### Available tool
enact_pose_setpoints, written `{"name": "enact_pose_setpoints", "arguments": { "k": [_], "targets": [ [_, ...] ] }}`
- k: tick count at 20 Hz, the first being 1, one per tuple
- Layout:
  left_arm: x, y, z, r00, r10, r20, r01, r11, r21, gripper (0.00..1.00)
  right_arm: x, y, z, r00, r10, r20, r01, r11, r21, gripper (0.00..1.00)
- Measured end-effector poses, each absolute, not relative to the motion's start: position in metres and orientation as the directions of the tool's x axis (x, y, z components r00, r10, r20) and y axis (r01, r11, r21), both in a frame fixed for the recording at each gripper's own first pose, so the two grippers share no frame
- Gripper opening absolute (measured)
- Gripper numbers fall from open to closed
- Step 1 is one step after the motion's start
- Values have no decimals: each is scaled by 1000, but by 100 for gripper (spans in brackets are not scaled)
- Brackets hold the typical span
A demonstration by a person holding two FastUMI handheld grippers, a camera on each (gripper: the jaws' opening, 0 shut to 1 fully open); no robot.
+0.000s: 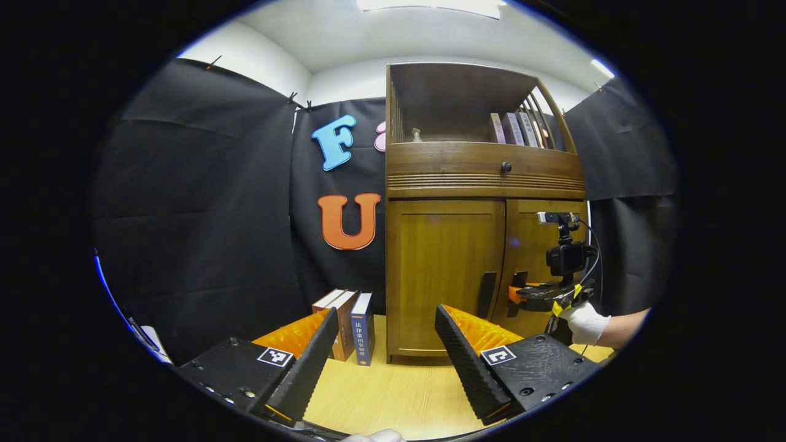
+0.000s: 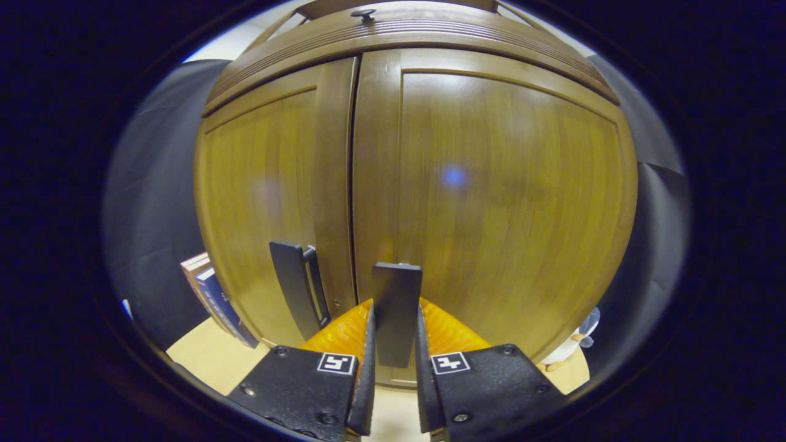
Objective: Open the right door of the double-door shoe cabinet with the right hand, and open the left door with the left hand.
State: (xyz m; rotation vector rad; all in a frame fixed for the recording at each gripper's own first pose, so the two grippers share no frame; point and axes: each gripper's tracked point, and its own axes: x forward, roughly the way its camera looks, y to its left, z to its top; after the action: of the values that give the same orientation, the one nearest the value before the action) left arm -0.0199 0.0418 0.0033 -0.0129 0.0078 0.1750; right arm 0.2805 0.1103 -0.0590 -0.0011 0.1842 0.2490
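Your right gripper (image 2: 396, 368) clamps both fingers on the right door's black bar handle (image 2: 396, 307) at 6 o'clock. Your left gripper (image 1: 387, 356) hangs wide open, the brown wooden shoe cabinet (image 1: 448, 276) at 1 o'clock.

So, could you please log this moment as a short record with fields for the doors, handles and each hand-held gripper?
cabinet doors: left door and right door both closed
right hand-held gripper: fingers closed on the right door handle
left hand-held gripper: open, back from the cabinet
left door handle: untouched
beside cabinet: books standing on the table
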Motion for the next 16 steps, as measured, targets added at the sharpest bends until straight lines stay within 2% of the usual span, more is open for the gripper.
{"name": "enact_pose_setpoints", "arguments": {
  "k": [1,2,4,5,9,10,11,12,16],
  "targets": [
    [-21,40,4,986,166,-5,-166,986,-13,95,276,110,-60,950,254,-183,-255,967,16,31],
    [-22,39,4,988,157,0,-157,987,-13,100,270,109,-61,947,262,-184,-265,964,11,30],
    [-25,37,5,990,141,4,-141,990,-15,100,256,105,-62,942,274,-192,-278,961,7,30],
    [-26,35,5,991,132,5,-132,991,-17,95,250,103,-63,941,277,-196,-282,960,6,30],
    [-30,29,7,996,87,12,-87,996,-23,95,224,92,-66,941,275,-200,-280,960,2,30],
    [-31,27,7,997,76,13,-76,997,-20,100,217,89,-66,941,274,-200,-278,960,6,29],
    [-32,25,8,998,64,14,-64,998,-17,100,210,85,-67,941,272,-202,-276,961,11,29],
    [-33,24,8,999,53,14,-52,999,-16,95,203,81,-68,941,270,-203,-272,962,17,29],
    [-38,15,9,1000,7,14,-7,1000,-16,95,178,66,-73,948,245,-203,-245,969,25,28]
  ]
}}
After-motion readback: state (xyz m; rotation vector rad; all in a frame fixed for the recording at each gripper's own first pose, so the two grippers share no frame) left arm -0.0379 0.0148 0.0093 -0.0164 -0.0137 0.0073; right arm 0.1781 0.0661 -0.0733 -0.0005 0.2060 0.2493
